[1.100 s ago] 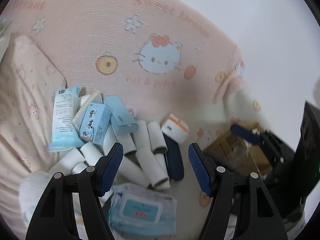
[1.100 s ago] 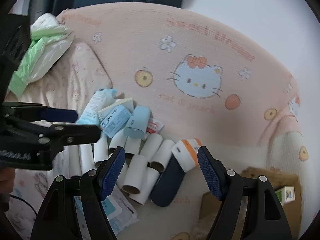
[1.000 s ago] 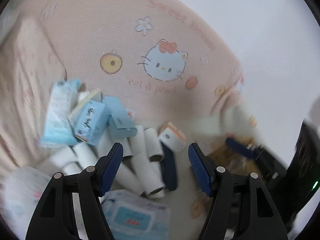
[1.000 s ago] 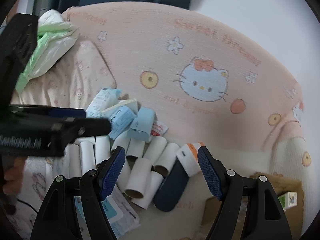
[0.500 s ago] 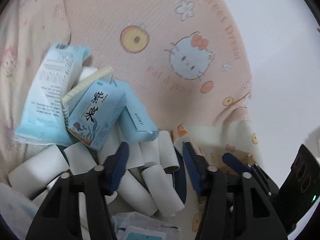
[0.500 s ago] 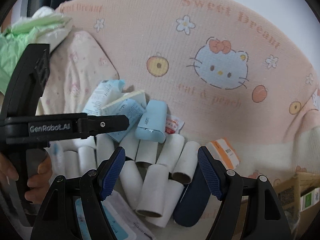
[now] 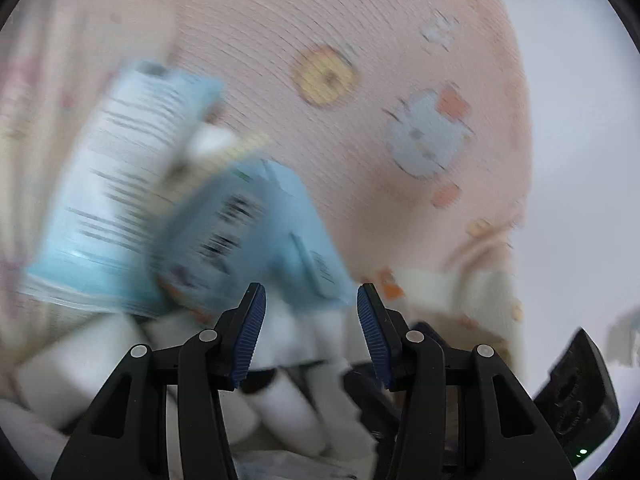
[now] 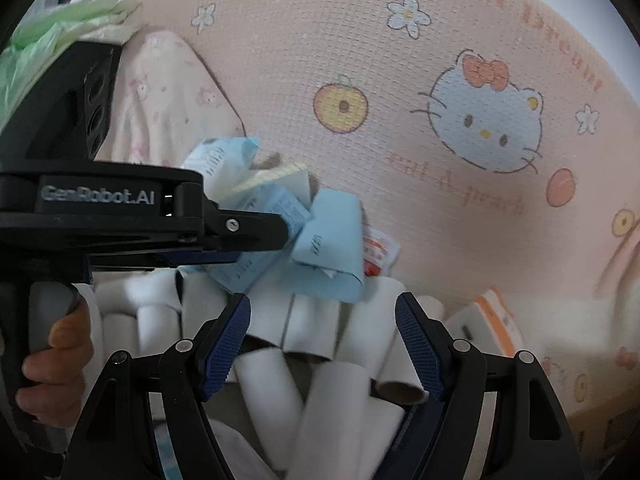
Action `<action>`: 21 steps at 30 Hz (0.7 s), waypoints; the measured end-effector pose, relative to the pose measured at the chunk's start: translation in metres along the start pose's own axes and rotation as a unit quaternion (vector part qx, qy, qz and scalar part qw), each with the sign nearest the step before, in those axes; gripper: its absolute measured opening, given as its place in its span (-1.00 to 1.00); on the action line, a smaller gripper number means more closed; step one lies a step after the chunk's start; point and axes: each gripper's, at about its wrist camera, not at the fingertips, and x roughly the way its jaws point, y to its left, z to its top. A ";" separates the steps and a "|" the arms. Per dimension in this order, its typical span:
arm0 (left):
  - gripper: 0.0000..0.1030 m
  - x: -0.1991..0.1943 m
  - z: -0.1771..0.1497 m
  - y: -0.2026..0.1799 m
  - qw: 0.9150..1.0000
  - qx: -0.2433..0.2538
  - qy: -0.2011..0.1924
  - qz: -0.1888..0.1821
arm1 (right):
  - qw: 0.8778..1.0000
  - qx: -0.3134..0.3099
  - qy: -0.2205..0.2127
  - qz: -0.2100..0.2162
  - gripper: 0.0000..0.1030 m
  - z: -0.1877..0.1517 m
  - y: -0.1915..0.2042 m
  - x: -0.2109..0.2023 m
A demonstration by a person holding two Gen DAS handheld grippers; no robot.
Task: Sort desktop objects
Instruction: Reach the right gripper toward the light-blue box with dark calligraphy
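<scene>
A pile lies on the pink blanket: white cardboard tubes point(image 8: 312, 324), a plain light blue box point(image 8: 332, 240), a printed blue carton point(image 8: 260, 216), a pale blue packet point(image 8: 224, 160) and an orange-and-white box point(image 8: 492, 324). My left gripper point(image 7: 309, 298) hovers low over the tubes point(image 7: 288, 400), its jaws partly apart, just short of the light blue box point(image 7: 304, 240); nothing is pressed between the pads. Seen from the side, the left gripper point(image 8: 272, 240) points at the printed carton. My right gripper point(image 8: 323, 308) stands open above the tubes, holding nothing.
A pink Hello Kitty blanket point(image 8: 440, 160) rises behind the pile. A green-and-white plastic bag point(image 8: 52, 28) and a patterned pillow point(image 8: 168, 92) lie at the far left. A person's hand point(image 8: 60, 352) holds the left gripper's handle. A red-and-white sachet point(image 8: 378, 254) peeks from under the blue box.
Both grippers have dropped closer to the pile. The left jaws have narrowed and that gripper has rolled and pushed in toward the blue boxes. The right jaws kept their width.
</scene>
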 end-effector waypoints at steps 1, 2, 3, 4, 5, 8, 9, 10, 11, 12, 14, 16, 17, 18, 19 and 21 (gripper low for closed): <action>0.01 -0.004 0.000 0.002 1.000 0.004 -0.010 0.017 | 1.000 0.003 0.000 0.004 0.42 0.002 0.002 0.001; 0.01 -0.007 0.002 0.004 0.999 0.007 -0.019 0.037 | 1.000 0.003 0.000 0.008 0.42 0.004 0.004 0.002; 0.01 -0.010 0.003 0.006 0.998 0.008 -0.026 0.052 | 1.000 0.002 -0.002 0.010 0.42 0.005 0.006 0.003; 0.01 -0.010 0.004 0.009 0.998 0.002 -0.025 0.057 | 1.000 0.001 -0.007 0.011 0.42 0.006 0.008 0.003; 0.01 -0.008 0.006 0.014 0.999 -0.013 -0.018 0.050 | 1.000 -0.001 -0.010 0.013 0.42 0.006 0.011 0.004; 0.01 -0.002 0.013 0.031 0.997 -0.065 0.008 0.033 | 1.000 -0.007 -0.015 0.022 0.42 0.009 0.019 0.012; 0.01 -0.001 0.014 0.038 0.996 -0.084 0.013 0.035 | 1.000 -0.009 -0.015 0.024 0.42 0.011 0.020 0.014; 0.01 -0.001 0.015 0.043 0.995 -0.095 0.013 0.036 | 0.999 -0.012 -0.014 0.027 0.42 0.012 0.022 0.017; 0.01 -0.001 0.015 0.047 0.994 -0.107 0.015 0.031 | 0.999 -0.014 -0.011 0.029 0.42 0.013 0.023 0.020; 0.01 0.000 0.018 0.053 0.992 -0.123 0.021 0.018 | 0.999 -0.016 -0.009 0.030 0.42 0.015 0.025 0.023; 0.01 0.001 0.018 0.061 0.989 -0.145 0.030 -0.005 | 0.999 -0.014 -0.011 0.040 0.42 0.015 0.028 0.026; 0.01 0.001 0.018 0.070 0.985 -0.171 0.028 -0.007 | 0.999 -0.004 -0.008 0.051 0.42 0.011 0.030 0.030; 0.01 0.001 0.018 0.074 0.983 -0.182 0.027 -0.011 | 0.998 0.004 -0.004 0.056 0.42 0.010 0.033 0.033; 0.01 0.001 0.018 0.078 0.981 -0.193 0.029 -0.020 | 0.998 0.007 -0.004 0.057 0.42 0.009 0.035 0.034; 0.01 0.000 0.019 0.081 0.979 -0.200 0.030 -0.024 | 0.998 0.009 -0.007 0.060 0.42 0.010 0.038 0.037; 0.01 0.000 0.019 0.082 0.978 -0.205 0.030 -0.024 | 0.998 -0.006 -0.011 0.059 0.42 0.017 0.042 0.039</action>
